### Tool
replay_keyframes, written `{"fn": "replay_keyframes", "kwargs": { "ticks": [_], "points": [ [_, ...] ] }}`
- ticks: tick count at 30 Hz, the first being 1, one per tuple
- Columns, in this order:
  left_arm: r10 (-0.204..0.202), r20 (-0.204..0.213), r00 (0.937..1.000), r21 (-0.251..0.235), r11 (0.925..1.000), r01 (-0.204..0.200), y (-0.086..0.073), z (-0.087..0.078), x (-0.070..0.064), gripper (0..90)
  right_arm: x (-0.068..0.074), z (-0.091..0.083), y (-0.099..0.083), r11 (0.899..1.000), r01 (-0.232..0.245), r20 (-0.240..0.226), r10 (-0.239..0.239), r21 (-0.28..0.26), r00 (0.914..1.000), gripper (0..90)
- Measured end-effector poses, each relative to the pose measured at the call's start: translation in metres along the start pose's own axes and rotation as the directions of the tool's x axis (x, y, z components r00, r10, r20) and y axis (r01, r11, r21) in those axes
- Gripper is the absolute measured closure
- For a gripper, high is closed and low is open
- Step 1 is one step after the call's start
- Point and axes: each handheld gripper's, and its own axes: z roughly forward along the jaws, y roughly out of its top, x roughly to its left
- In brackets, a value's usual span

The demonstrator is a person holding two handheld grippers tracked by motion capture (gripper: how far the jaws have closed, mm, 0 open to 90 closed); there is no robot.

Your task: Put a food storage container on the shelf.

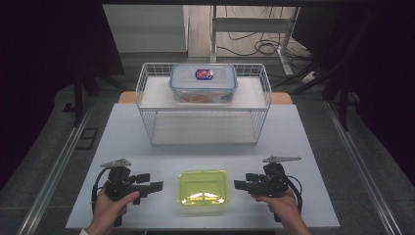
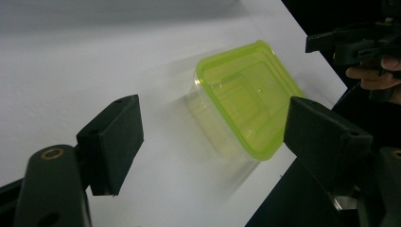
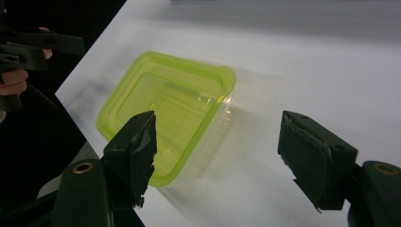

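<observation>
As the green-lidded container (image 1: 203, 192) lies on the table (image 1: 303, 142) between the left gripper (image 1: 151, 185) and right gripper (image 1: 241, 185), both held wide open and empty, it could be pushed off the near edge if approached unevenly

A tub (image 1: 203, 186) is sitting near the desk's (image 1: 303, 142) front edge, between both hand-held grippers. Behind it, a wire rack (image 1: 147, 85) is standing, carrying a lidded box (image 1: 203, 82) on top.

We find no legible text. The clear lidded container (image 1: 203, 83) on the wire rack's (image 1: 147, 93) upper shelf bears a red-and-blue label (image 1: 204, 74), too small to read.
</observation>
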Motion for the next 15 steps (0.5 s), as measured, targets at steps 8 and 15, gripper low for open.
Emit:
{"fn": "replay_keyframes", "kwargs": {
  "ticks": [8, 15],
  "points": [
    [-0.059, 0.048, 0.9971, 0.018, 0.9982, 0.058, -0.008, 0.013, 0.0, 20.9, 0.0, 0.008, 0.0, 1.0, -0.013, -0.017, 0.013, 0.001, 0.9998, 30.3],
    [-0.082, 0.062, 0.9947, 0.042, 0.9959, 0.079, -0.01, 0.027, -0.001, 21.0, 0.004, 0.017, -0.001, 0.999, -0.032, -0.039, 0.032, 0.011, 0.9987, 31.4]
  ]
}}
